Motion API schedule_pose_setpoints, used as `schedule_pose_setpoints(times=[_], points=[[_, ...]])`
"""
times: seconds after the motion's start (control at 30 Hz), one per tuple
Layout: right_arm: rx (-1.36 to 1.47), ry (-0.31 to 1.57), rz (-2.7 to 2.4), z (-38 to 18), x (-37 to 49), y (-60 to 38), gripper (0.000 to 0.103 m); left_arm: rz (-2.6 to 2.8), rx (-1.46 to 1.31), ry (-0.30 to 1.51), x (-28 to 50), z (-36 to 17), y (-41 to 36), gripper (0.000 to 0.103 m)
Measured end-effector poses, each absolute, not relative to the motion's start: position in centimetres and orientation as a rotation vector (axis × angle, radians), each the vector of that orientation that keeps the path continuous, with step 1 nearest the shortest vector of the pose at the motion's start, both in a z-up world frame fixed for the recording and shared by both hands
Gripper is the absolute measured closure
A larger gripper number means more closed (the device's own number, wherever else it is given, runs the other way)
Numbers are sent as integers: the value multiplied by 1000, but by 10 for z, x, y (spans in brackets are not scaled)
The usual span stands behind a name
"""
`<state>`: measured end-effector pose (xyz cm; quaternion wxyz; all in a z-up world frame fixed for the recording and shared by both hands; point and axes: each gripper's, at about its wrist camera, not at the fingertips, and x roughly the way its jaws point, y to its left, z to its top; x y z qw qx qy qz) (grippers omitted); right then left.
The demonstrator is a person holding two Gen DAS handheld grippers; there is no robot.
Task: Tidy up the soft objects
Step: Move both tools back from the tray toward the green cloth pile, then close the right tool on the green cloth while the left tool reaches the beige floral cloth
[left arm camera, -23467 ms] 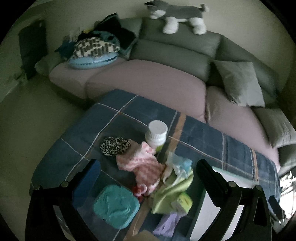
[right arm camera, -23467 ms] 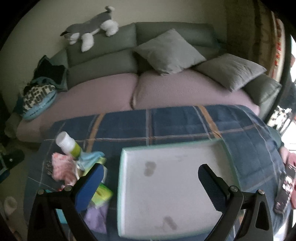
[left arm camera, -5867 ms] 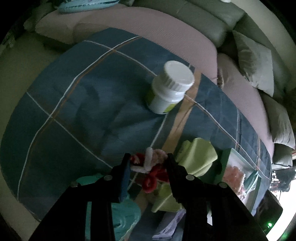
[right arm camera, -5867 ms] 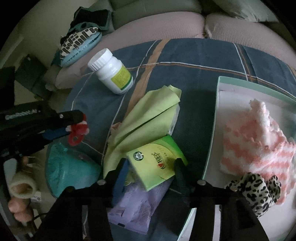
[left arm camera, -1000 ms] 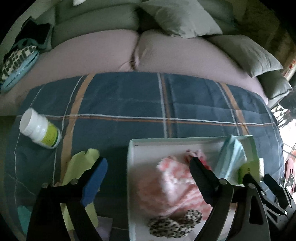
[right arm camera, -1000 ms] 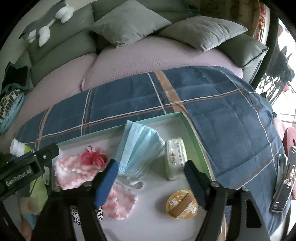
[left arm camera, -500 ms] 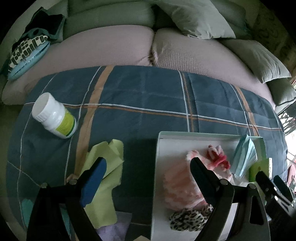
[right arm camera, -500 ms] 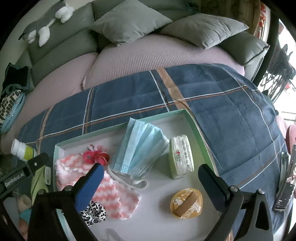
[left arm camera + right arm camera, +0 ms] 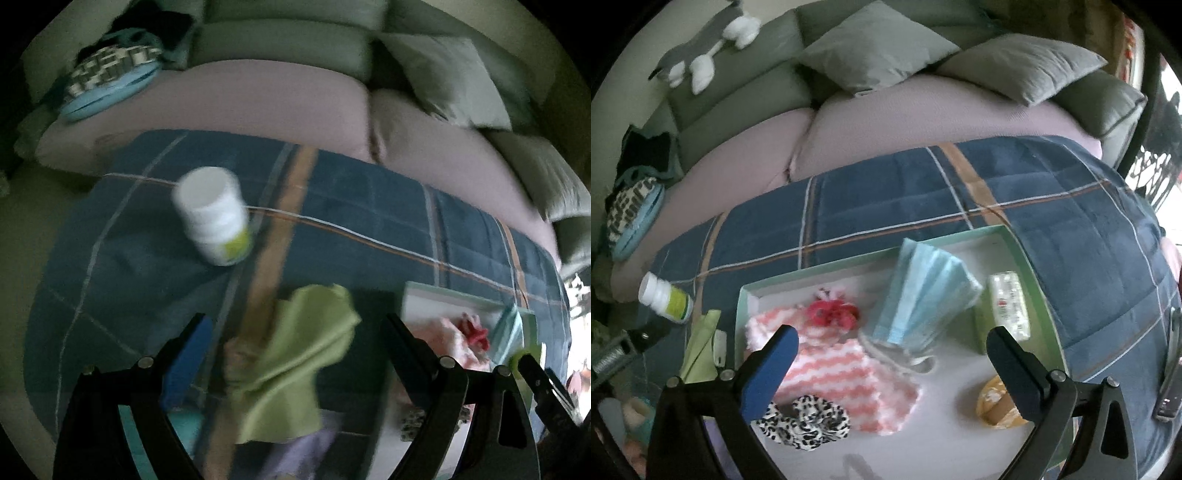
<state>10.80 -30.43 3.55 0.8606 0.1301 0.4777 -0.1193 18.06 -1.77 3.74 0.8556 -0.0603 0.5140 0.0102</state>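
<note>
My left gripper (image 9: 295,350) is open above a crumpled green cloth (image 9: 295,358) on the blue plaid blanket; nothing sits between its pads, and this view is motion-blurred. My right gripper (image 9: 892,369) stands wide open over the white tray (image 9: 871,258), holding nothing. In the tray lie a pink-and-white cloth (image 9: 831,369), a red scrunchie (image 9: 831,312), blue face masks (image 9: 923,295), a tissue pack (image 9: 1010,310), a leopard scrunchie (image 9: 805,417) and a yellow round item (image 9: 995,402). The tray's corner (image 9: 443,299) shows at right in the left wrist view.
A white pill bottle (image 9: 212,218) lies on the blanket (image 9: 1071,192) left of the cloth. A purple item (image 9: 295,454) and a teal object (image 9: 181,424) sit near the front edge. A phone (image 9: 1171,369) lies right of the tray. Sofa cushions (image 9: 871,44) are behind.
My left gripper swung left, from over the tray to over the green cloth. My right gripper's jaws widened and it drew back a little from the tray's contents.
</note>
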Motion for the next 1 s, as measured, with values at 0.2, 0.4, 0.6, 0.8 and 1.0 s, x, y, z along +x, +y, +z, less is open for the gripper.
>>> schedule_pose_setpoints(times=[0.2,0.4,0.6,0.8,1.0], points=[[311,989,-147,38,111,-280,0,111,-181,1062,173,45,29,11],[240,996,-112,37,114,-250,0,156,-192,1058,162,47,53,11],[196,1020,-71,30,117,-223,0,179,-259,1058,156,45,80,11],[166,1043,25,23,120,-188,0,175,-296,1077,156,39,93,11],[124,1057,89,15,122,-156,0,124,-279,1115,161,31,81,11]])
